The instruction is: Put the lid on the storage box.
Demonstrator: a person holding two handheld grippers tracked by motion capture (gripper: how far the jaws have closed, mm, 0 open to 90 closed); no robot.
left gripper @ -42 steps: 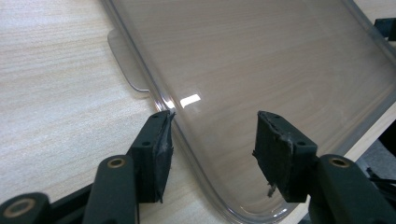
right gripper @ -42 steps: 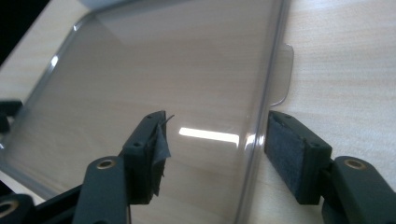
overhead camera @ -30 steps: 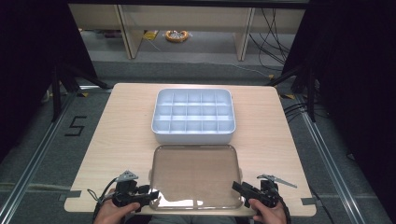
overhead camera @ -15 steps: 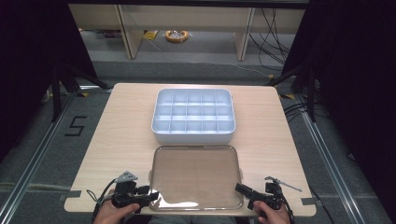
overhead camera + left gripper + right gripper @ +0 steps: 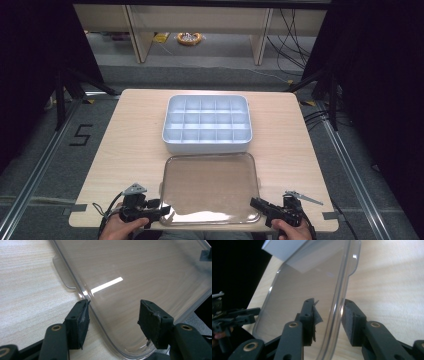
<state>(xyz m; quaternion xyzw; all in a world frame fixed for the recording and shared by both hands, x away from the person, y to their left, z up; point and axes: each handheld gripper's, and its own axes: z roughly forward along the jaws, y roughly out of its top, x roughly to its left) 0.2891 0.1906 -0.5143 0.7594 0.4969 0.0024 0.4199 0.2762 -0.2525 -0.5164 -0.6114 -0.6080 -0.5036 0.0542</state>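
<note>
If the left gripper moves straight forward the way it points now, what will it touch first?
Probably the clear lid. In the left gripper view the left gripper has open jaws on either side of the lid's near corner, so its rim would slide deeper between them. How high the jaws sit above the table is unclear.

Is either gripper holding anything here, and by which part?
Nothing is clamped yet. Both grippers straddle the clear lid's near edge with open fingers: the left gripper at its near-left corner, the right gripper around its right rim.

Black tongs (image 5: 113,322), brass screws, worn grey pads (image 5: 150,320).
</note>
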